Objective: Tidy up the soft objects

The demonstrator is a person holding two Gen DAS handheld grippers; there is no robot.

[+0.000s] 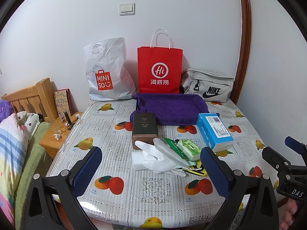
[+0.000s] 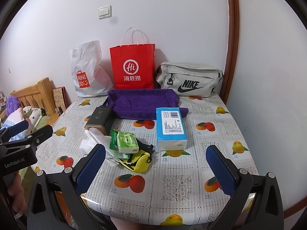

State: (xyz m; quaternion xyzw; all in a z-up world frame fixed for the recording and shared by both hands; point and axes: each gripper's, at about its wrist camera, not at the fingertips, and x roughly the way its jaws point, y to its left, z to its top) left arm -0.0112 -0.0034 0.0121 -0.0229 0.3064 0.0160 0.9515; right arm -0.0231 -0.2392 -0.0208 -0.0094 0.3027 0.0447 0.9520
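While both grippers, left gripper (image 1: 151,164) and right gripper (image 2: 156,164), are hovering spread wide and empty, the crumpled white cloth glove (image 1: 159,159) is lying just before the purple towel tray (image 1: 168,109); its slack fabric is likely slipping from any shallow pinch.

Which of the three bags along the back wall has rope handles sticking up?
The red paper bag in the middle. The white Miniso plastic bag on its left has a cut-out handle, and the grey Nike bag on its right lies low.

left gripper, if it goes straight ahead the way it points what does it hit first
Probably the white glove in the small pile, which lies between the open jaws of the left gripper; depth is unclear.
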